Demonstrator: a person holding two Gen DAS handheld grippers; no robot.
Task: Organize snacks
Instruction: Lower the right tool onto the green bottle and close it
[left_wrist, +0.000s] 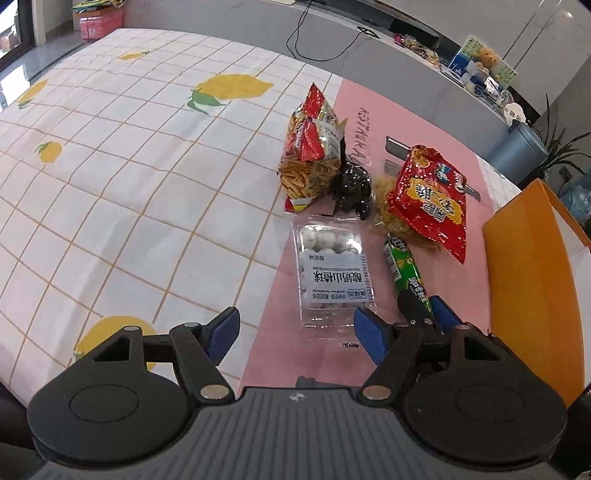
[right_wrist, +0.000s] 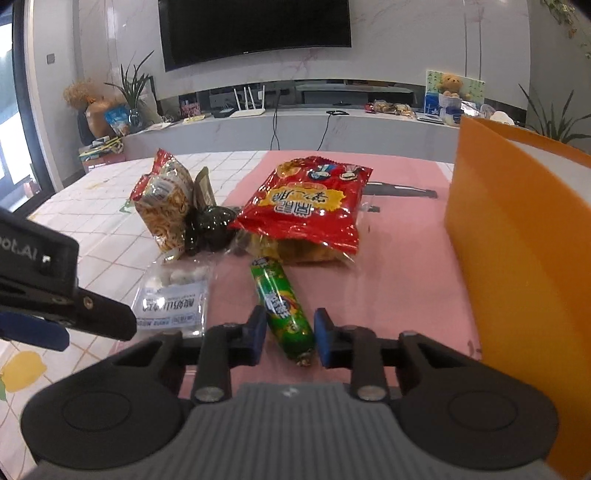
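Observation:
A green sausage-shaped snack (right_wrist: 282, 306) lies on the pink mat (right_wrist: 399, 254). My right gripper (right_wrist: 289, 334) is open with its blue pads on either side of the snack's near end, not squeezing it. It also shows in the left wrist view (left_wrist: 408, 275). My left gripper (left_wrist: 295, 330) is open and empty, just in front of a clear pack of white balls (left_wrist: 332, 266). A red chip bag (right_wrist: 310, 206), a bag of sticks (right_wrist: 164, 206) and a black packet (right_wrist: 210, 225) lie behind. An orange box (right_wrist: 517, 266) stands at the right.
The table has a lemon-print cloth (left_wrist: 129, 166). A dark flat bar (right_wrist: 399, 190) lies on the mat behind the chip bag. A TV counter (right_wrist: 332, 125) with clutter runs beyond the table.

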